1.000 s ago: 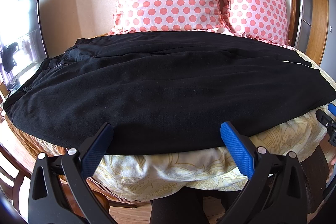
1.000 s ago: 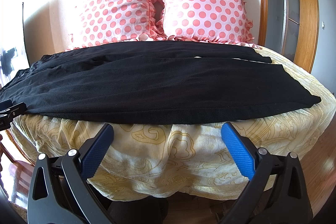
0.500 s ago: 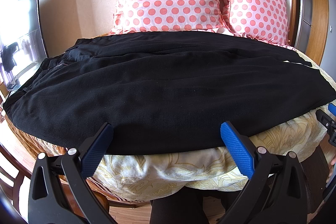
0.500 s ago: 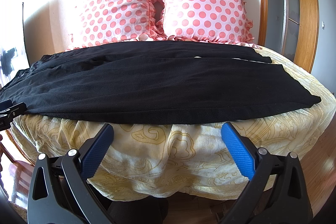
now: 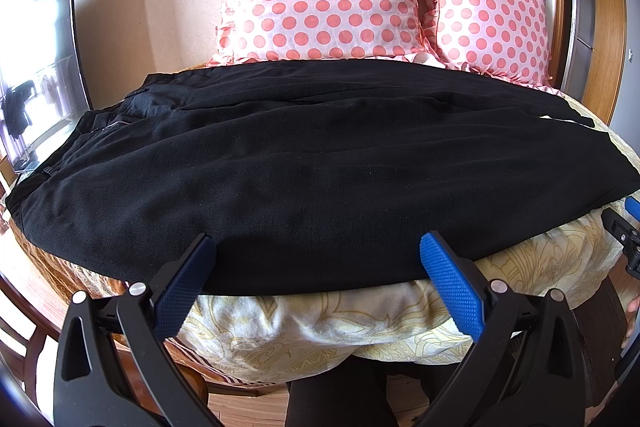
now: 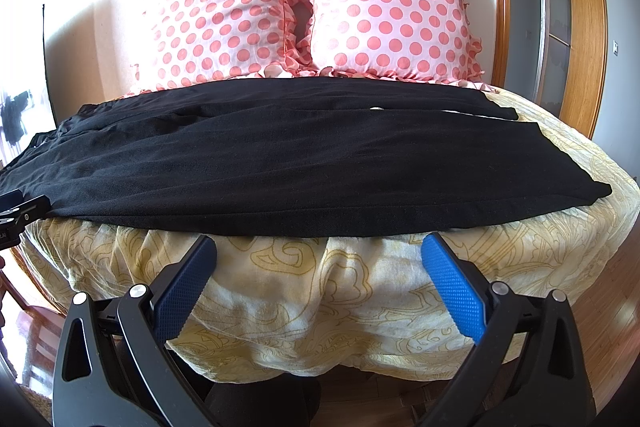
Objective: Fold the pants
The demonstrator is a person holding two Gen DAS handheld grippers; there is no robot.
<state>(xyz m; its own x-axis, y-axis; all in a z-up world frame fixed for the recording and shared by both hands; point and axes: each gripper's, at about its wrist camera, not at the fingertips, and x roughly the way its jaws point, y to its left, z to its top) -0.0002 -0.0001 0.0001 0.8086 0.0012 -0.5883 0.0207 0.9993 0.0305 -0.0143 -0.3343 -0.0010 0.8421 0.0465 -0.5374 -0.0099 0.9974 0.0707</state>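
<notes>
You are holding both tongs spread wide and empty, the left tongs [image 5: 316,259] closer to the near hem of the black pants [image 5: 320,163] than the right tongs [image 6: 318,259], while the pants are lying flat across the bed [image 6: 320,291], long axis left to right.

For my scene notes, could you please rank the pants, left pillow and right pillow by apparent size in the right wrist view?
1. Pants.
2. Left pillow and right pillow: they look alike, so unranked.

Pants [image 6: 280,167] waistband beyond left edge
</notes>
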